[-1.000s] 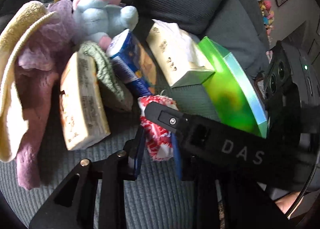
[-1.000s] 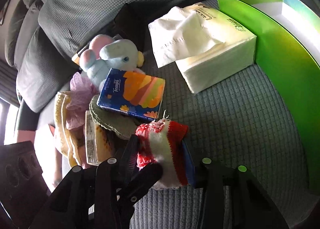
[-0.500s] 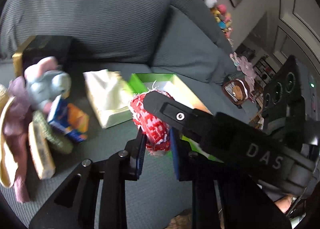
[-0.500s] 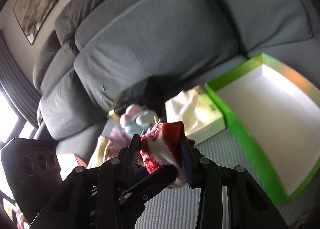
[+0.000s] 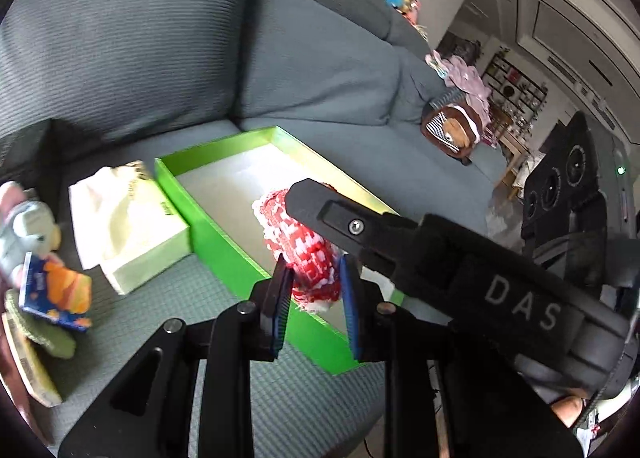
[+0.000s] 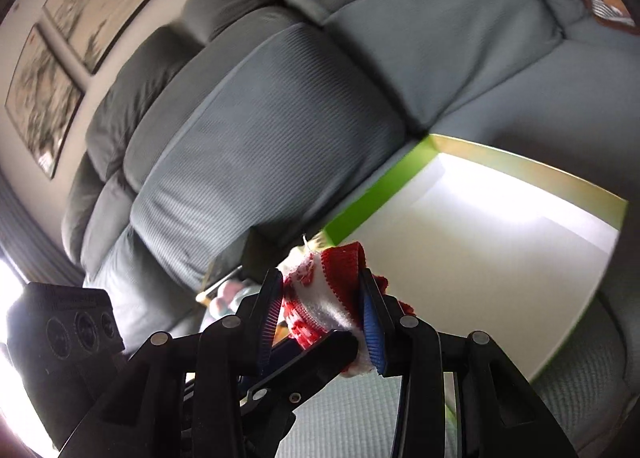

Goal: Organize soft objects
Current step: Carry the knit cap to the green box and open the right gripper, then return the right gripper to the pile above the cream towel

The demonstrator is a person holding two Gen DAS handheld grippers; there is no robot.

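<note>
A red and white knitted cloth point(image 5: 304, 246) hangs in the air, gripped from two sides. My left gripper point(image 5: 315, 278) is shut on its lower end. My right gripper point(image 6: 322, 298) is shut on the same cloth point(image 6: 332, 278), and its black arm point(image 5: 400, 234) crosses the left wrist view from the right. The cloth hovers over the near edge of an open green box point(image 5: 224, 234) with a white inside, which lies on the grey sofa seat. In the right wrist view the box point(image 6: 372, 193) sits just beyond the cloth.
A pale tissue pack point(image 5: 128, 225) lies left of the box. Further left are a grey plush toy point(image 5: 28, 225), a blue and orange packet point(image 5: 56, 294) and a green knitted piece point(image 5: 48, 334). Sofa back cushions point(image 5: 120, 49) rise behind. A striped brown bag point(image 5: 452, 129) sits further along.
Both grippers rose from the sofa seat with the cloth and carried it right, from beside the pile of soft things to above the green box. Both grips held.
</note>
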